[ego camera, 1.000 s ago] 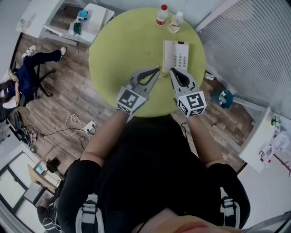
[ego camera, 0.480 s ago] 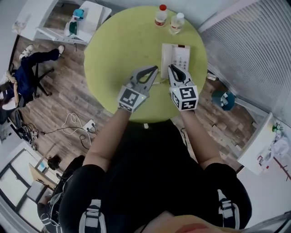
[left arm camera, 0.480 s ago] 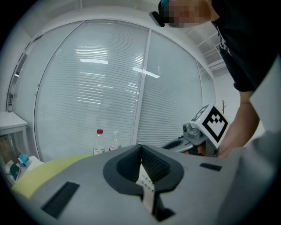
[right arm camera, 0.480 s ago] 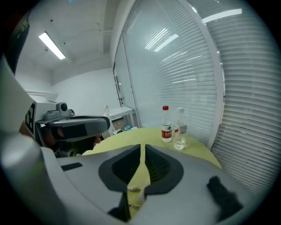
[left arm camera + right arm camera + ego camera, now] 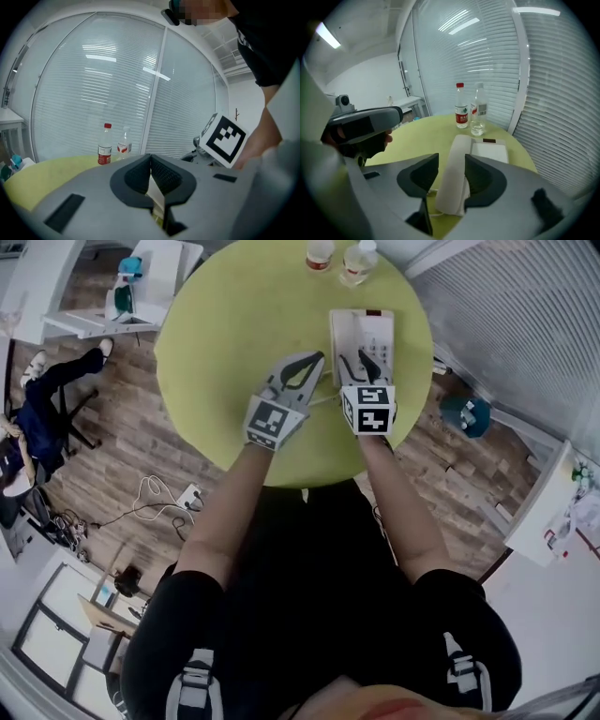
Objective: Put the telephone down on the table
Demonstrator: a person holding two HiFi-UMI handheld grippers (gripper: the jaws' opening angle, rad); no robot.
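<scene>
The handset (image 5: 454,178) points lengthwise toward the bottles (image 5: 461,112), between the just-opening right tongs (image 5: 451,159); left tongs (image 5: 150,157) closed.

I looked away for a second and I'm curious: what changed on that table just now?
The right gripper moved forward over the telephone; its jaws have just been opening, with the handset now between them, not clamped. The left gripper stays shut; telephone and bottles haven't moved.

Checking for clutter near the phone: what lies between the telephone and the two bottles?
Nothing but a bare strip of table: in the head view the red-labelled bottle and clear bottle stand apart from the telephone.
</scene>
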